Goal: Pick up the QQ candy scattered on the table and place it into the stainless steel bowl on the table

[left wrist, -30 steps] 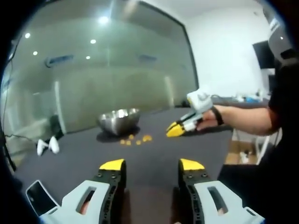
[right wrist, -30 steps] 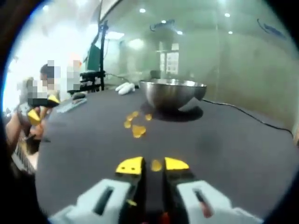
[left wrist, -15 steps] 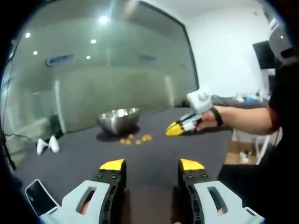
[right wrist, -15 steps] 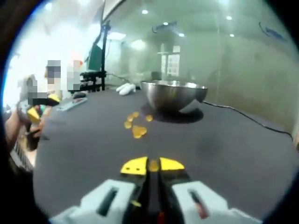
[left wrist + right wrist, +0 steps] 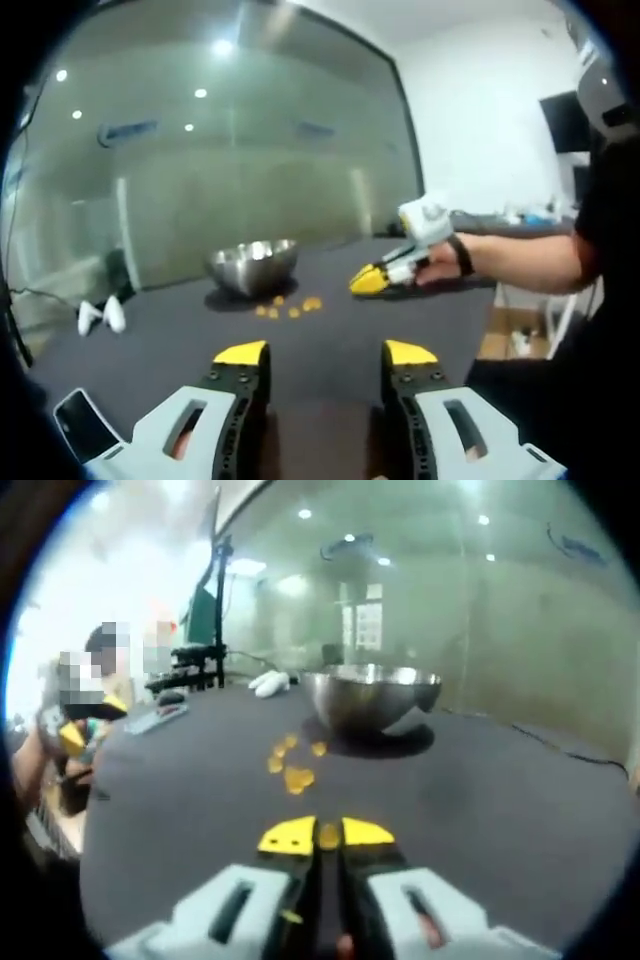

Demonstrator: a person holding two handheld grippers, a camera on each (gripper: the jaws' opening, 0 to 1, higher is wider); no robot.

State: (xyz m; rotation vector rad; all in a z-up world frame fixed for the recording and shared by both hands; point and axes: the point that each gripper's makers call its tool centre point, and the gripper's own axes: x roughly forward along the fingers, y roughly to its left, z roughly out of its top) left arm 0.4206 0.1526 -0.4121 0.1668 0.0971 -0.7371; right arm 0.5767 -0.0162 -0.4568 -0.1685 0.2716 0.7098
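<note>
Candy (image 5: 329,834), one yellow piece, sits pinched between the closed tips of the right claw (image 5: 328,835) above the dark desk (image 5: 500,810). More candies (image 5: 293,765) lie before the stainless steel bowl (image 5: 373,695). The left claw (image 5: 325,353) gapes wide, holding nothing.

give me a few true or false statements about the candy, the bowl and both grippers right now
1. The right gripper is shut on a QQ candy. True.
2. The left gripper grips a candy. False: its jaws stand apart with nothing between them.
3. The stainless steel bowl lies tipped on its side. False: it sits upright on the dark table.
4. Loose candies lie on the table in front of the bowl. True.
5. The loose candies are blue. False: they are yellow-orange.
</note>
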